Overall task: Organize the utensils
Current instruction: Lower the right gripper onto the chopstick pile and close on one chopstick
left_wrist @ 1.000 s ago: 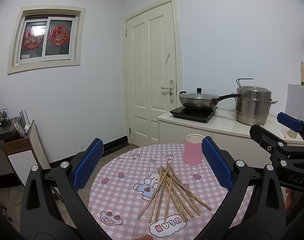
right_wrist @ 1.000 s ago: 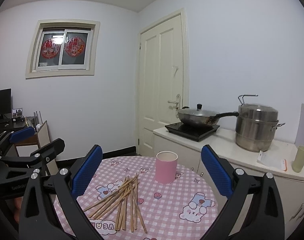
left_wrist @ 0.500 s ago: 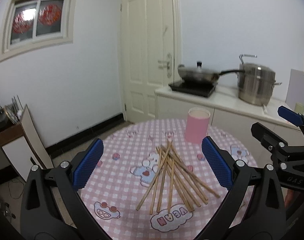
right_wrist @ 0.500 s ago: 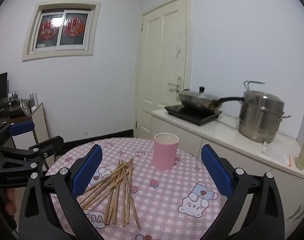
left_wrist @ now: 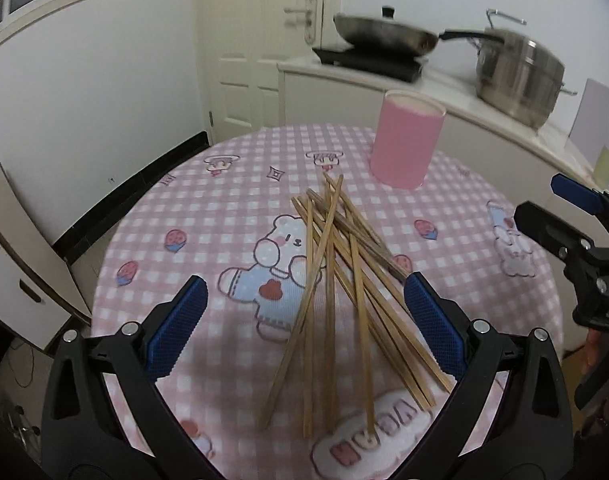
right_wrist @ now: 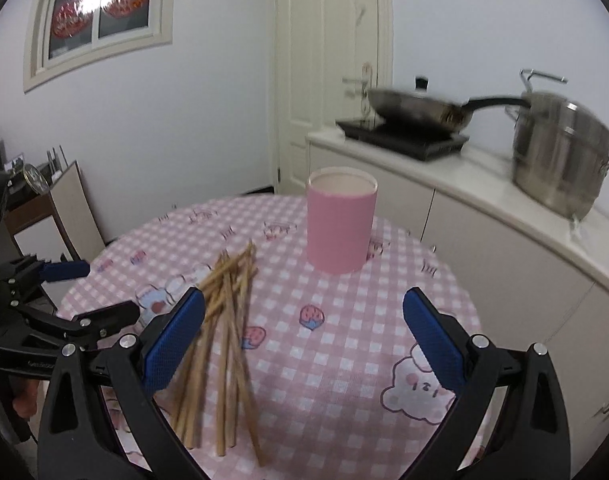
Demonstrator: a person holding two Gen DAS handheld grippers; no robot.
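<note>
Hovering over the counter point(left_wrist: 192, 216), I hold my left tool point(left_wrist: 304, 324) and right tool point(right_wrist: 303, 332) both spread wide, gripping nothing. Nothing is sorted yet: every one of the chopsticks point(left_wrist: 336, 280) lies heaped mid-counter, and the pink cup point(right_wrist: 340, 220) near the far edge looks empty.

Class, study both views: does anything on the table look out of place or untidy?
Yes. The wooden chopsticks lie loose in a crossed heap on the checked tablecloth, fanning out at different angles, while the pink holder stands upright behind them with no chopsticks sticking out. Nothing looks spilled or broken.
</note>
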